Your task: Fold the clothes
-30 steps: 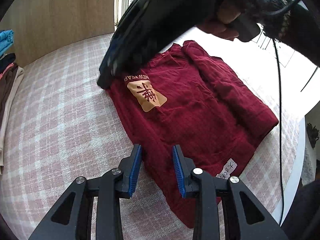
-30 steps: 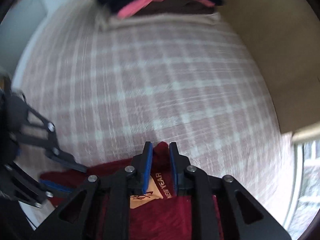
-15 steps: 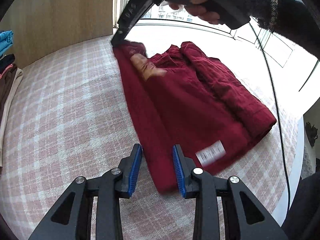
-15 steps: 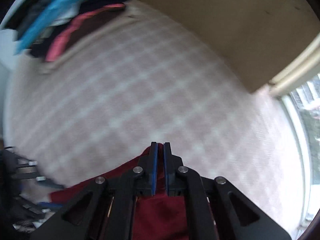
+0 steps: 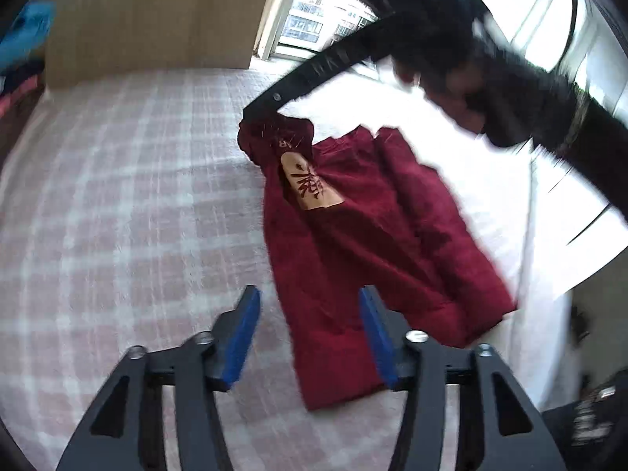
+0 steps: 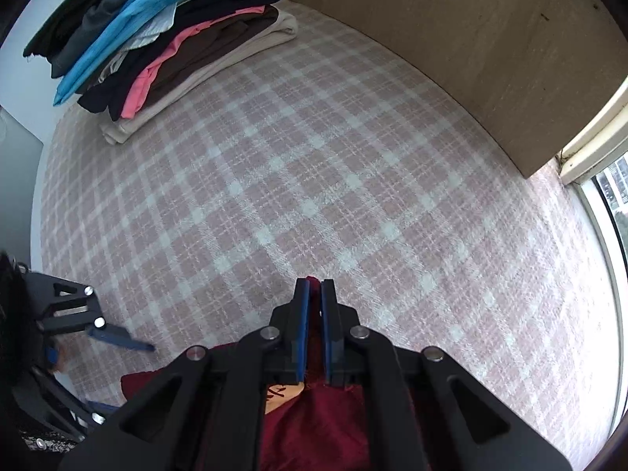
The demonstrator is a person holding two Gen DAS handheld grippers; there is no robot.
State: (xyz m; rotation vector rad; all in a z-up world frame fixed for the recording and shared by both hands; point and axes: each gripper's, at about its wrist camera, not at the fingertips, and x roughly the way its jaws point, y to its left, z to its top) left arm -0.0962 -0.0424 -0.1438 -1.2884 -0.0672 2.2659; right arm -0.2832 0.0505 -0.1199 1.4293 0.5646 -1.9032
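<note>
A dark red shirt point(image 5: 365, 235) with an orange patch point(image 5: 310, 184) lies on the pink plaid bed cover point(image 5: 117, 196). My right gripper point(image 6: 314, 294) is shut on the shirt's top corner point(image 6: 313, 279); in the left wrist view it point(image 5: 251, 114) holds that corner just above the cover. My left gripper point(image 5: 310, 333) is open and empty, its blue pads either side of the shirt's lower left hem. It shows at the left edge of the right wrist view point(image 6: 117, 339). The shirt's right sleeve is folded over its body.
A stack of folded clothes point(image 6: 157, 43) sits at the far end of the bed. A wooden board point(image 6: 471, 47) stands along one side, a window point(image 5: 314, 19) beyond it. White sheet point(image 5: 541, 235) lies past the shirt at the bed's edge.
My right gripper shut on the shirt's top corner, lifted it and pulled it. The shirt shifted on the cover. My left gripper opened wider near the hem.
</note>
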